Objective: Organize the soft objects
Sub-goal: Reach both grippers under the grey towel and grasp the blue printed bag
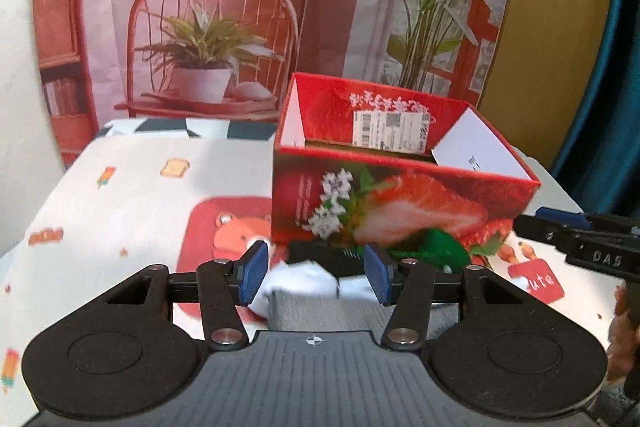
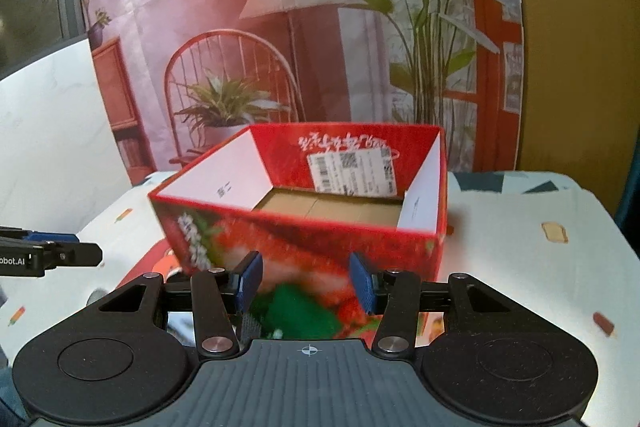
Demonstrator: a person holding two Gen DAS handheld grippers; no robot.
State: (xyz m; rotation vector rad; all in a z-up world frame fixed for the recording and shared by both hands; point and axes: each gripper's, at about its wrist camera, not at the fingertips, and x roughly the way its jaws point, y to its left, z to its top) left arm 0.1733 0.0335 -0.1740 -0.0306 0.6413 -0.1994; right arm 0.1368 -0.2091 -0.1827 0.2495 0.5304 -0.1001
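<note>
From the left wrist view, the left gripper (image 1: 316, 269) stands with its blue pads (image 1: 253, 273) moderately apart, and a bundle of white and grey soft cloth (image 1: 304, 285) sits between them. The cloth seems to reach both pads, though blur keeps me from telling whether they truly press on it. Just beyond the cloth lies a dark, flat item (image 1: 320, 255), and beside that a green soft object (image 1: 434, 251) rests against the foot of the red strawberry-printed box (image 1: 400, 203). The box is open at the top and stands on the cartoon-patterned tablecloth (image 1: 132, 211). At the right edge the other gripper's black finger (image 1: 580, 243) pokes into view. From the right wrist view, the right gripper (image 2: 306, 283) has its pads at a middling gap, with the green soft object (image 2: 300, 311) lying low between them. The picture does not settle whether it is clamped or only framed by them. The box (image 2: 320, 239) rises directly behind, its cardboard floor (image 2: 328, 209) visible inside, bearing a white shipping label (image 2: 352, 171) on the far inner wall. The left gripper's finger (image 2: 52, 255) shows at the left edge.
</note>
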